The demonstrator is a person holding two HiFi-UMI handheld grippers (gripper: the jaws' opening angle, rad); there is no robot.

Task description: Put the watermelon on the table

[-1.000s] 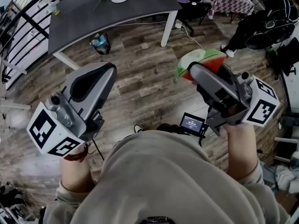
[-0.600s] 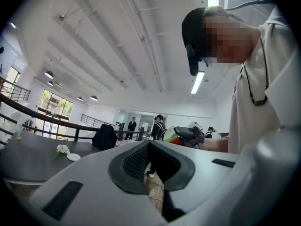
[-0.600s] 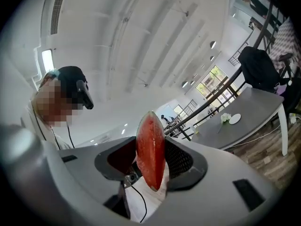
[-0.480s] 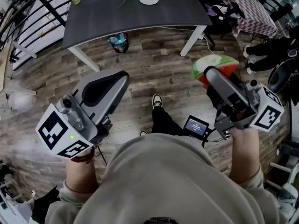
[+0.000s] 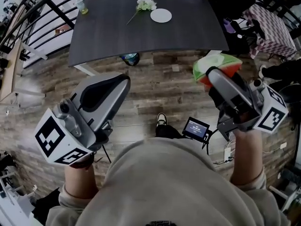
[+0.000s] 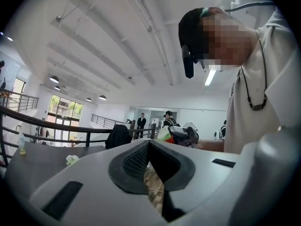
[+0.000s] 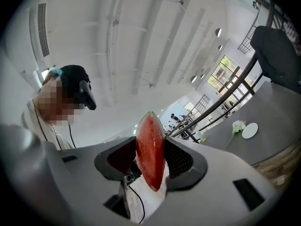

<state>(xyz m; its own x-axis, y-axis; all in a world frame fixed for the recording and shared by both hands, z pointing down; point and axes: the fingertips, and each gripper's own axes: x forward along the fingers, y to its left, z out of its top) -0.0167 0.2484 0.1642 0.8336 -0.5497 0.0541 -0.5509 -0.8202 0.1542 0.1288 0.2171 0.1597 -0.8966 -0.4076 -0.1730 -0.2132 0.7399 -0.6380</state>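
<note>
Counter (image 5: pixel 141 36) ahead is wide, dark and smooth, so the right gripper (image 7: pixel 150 154) should go slowly to a bare spot and lay the watermelon (image 7: pixel 150 138) down flat before letting go. Left gripper (image 6: pixel 148 145) fingers (image 6: pixel 134 163) are pressed together on nothing. Right fingers (image 7: pixel 182 161) squeeze the thin red wedge with green skin, up in the air just short of the counter.

The head camera looks steeply down over the left gripper (image 5: pixel 117 84) and right gripper (image 5: pixel 215 74) to the floor (image 5: pixel 155 93) and table (image 5: pixel 141 36) ahead; each gripper camera sits close behind its own jaws, angled up at the ceiling (image 6: pixel 117 41), and all three views share that table.
</note>
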